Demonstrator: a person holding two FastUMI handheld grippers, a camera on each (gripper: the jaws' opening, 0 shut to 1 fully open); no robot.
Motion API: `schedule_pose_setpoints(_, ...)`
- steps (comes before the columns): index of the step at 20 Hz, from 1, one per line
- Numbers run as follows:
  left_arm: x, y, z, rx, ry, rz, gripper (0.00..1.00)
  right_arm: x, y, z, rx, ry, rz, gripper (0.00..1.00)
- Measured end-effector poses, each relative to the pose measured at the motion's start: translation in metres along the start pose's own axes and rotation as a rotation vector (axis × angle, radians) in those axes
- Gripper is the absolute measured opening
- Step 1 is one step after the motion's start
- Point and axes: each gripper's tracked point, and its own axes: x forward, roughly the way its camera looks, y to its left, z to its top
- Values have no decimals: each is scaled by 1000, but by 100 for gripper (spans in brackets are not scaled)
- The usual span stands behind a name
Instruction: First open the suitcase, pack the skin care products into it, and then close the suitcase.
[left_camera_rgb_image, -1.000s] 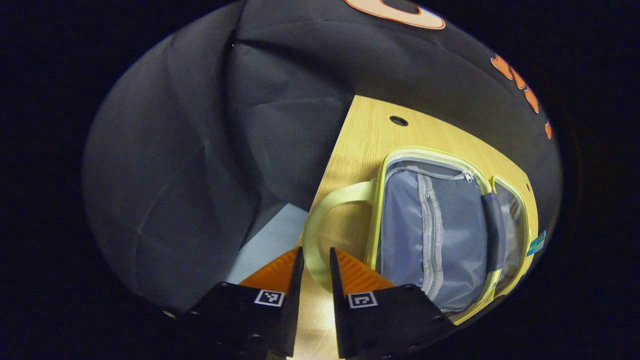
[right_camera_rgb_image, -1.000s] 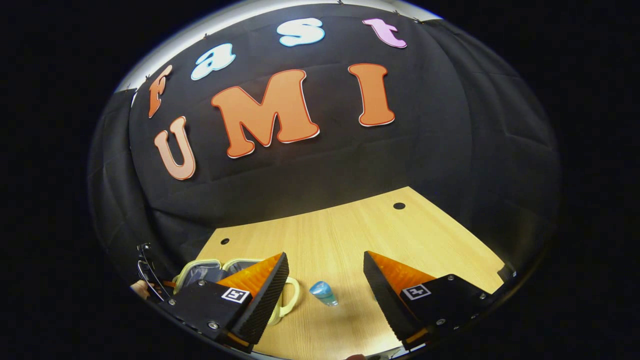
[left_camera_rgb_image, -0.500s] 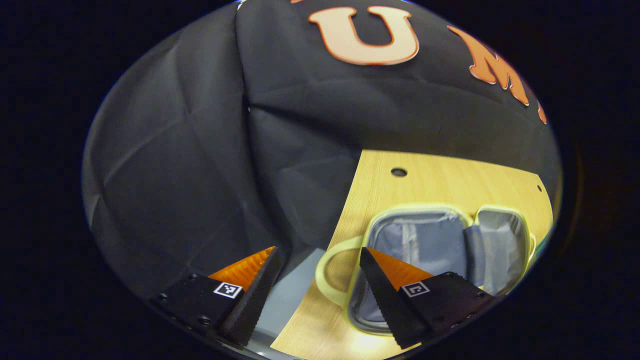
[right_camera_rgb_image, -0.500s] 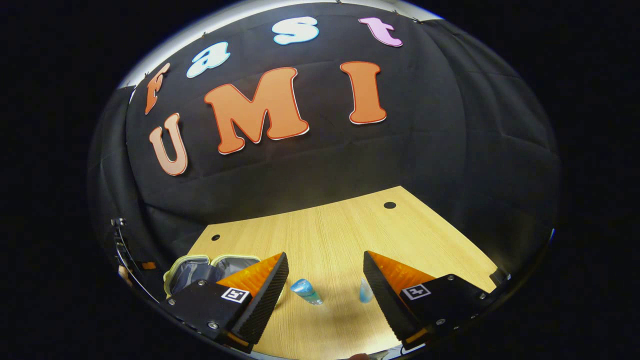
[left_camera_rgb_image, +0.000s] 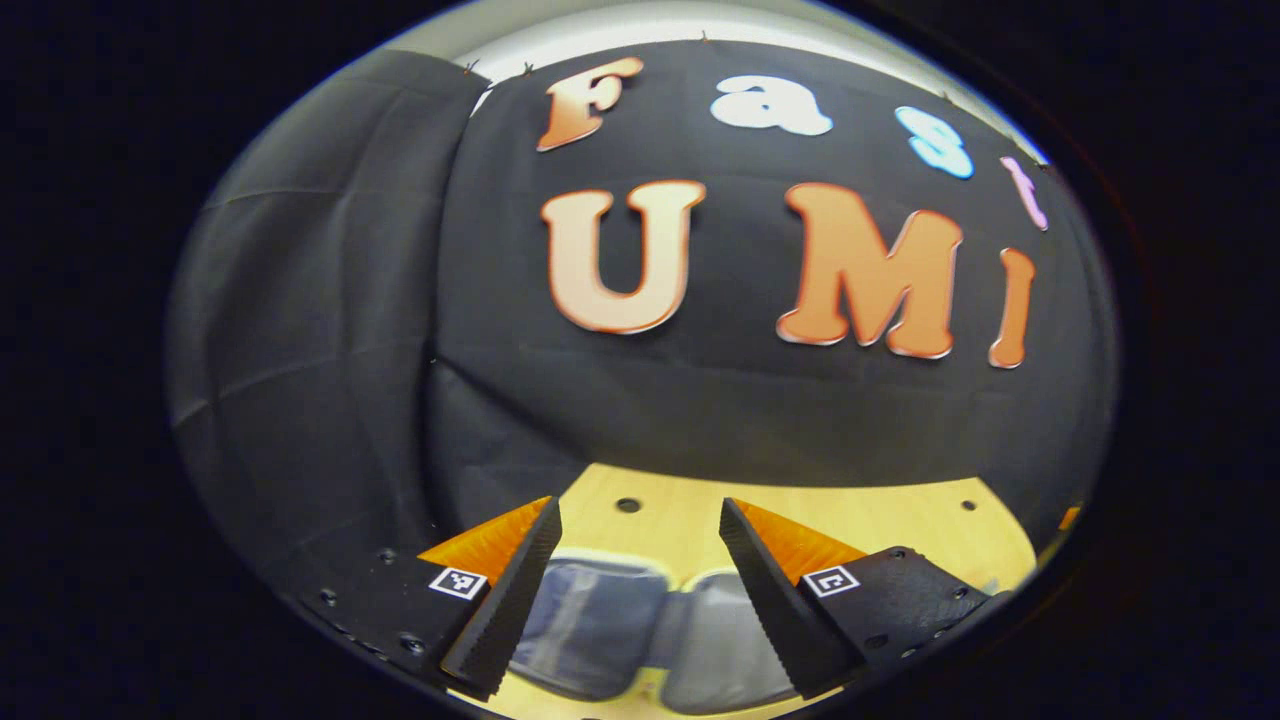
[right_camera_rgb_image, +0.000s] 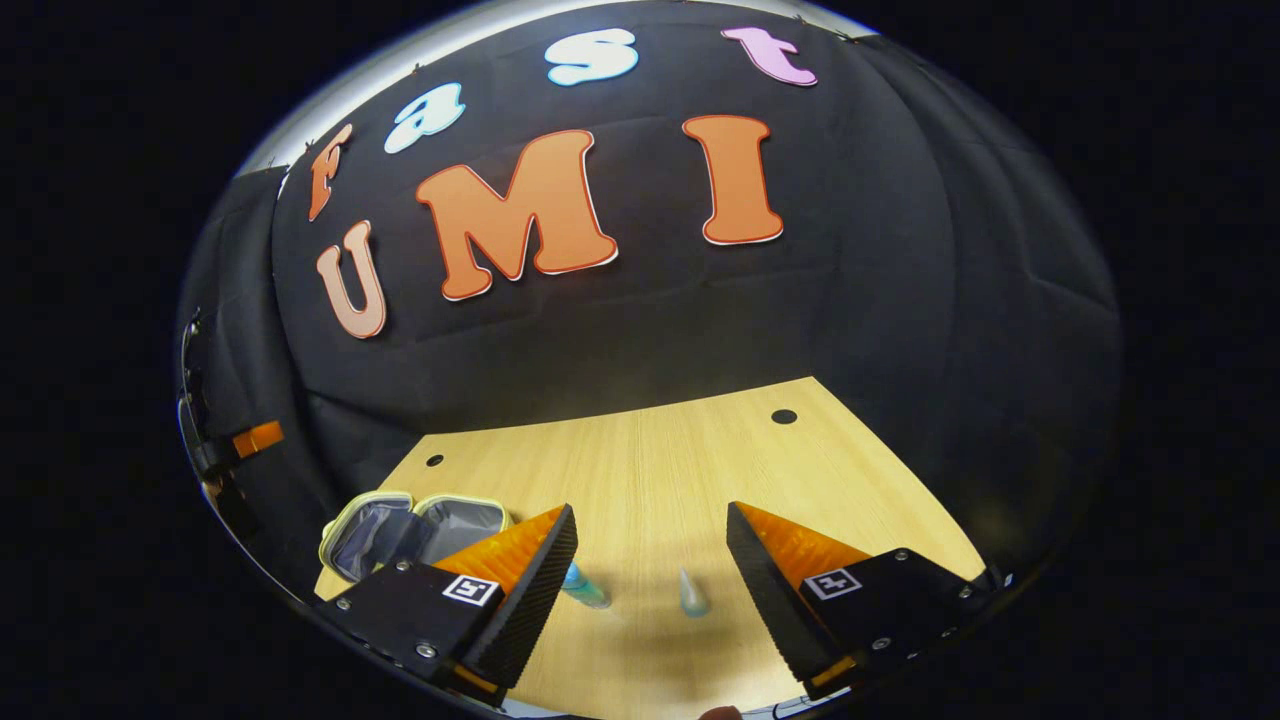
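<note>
The small suitcase (left_camera_rgb_image: 600, 625) lies open on the wooden table (left_camera_rgb_image: 680, 520), its grey lining rimmed in pale yellow-green. My left gripper (left_camera_rgb_image: 640, 520) hangs open above it with nothing between the fingers. In the right gripper view the same suitcase (right_camera_rgb_image: 410, 525) sits at the table's left front. Two small pale-blue skin care bottles stand on the table: one (right_camera_rgb_image: 585, 592) partly behind the left finger, one (right_camera_rgb_image: 691, 595) between the fingers. My right gripper (right_camera_rgb_image: 650, 525) is open above them, touching neither. The other gripper (right_camera_rgb_image: 235, 445) shows at the far left edge.
The light wooden table (right_camera_rgb_image: 650, 470) has small round holes near its back corners (right_camera_rgb_image: 784, 416) (right_camera_rgb_image: 434, 461). Black cloth walls close the booth behind and to both sides. Bare tabletop stretches behind and to the right of the bottles.
My left gripper opened, rose and tilted up, so the suitcase dropped to the bottom of its view. In the right gripper view a second bottle came into sight and both bottles drifted left.
</note>
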Motion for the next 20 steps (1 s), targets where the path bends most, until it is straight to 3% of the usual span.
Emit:
schedule_pose_setpoints(4, -19, -124, 13, -15, -58, -139, 99, -6, -43, 0, -7, 13, 20, 95)
schedule_pose_setpoints(10, -27, -269, -61, -4, 37, -283, 99, -19, -113, -8, -28, 34, -18, 95)
schedule_pose_setpoints(13, -23, -308, -106, 9, 118, -322, 100, -26, -140, -15, -4, 54, -41, 95)
schedule_pose_setpoints(20, -9, -360, -211, 190, 210, -325, 99, -39, -188, -29, 6, 92, -114, 95)
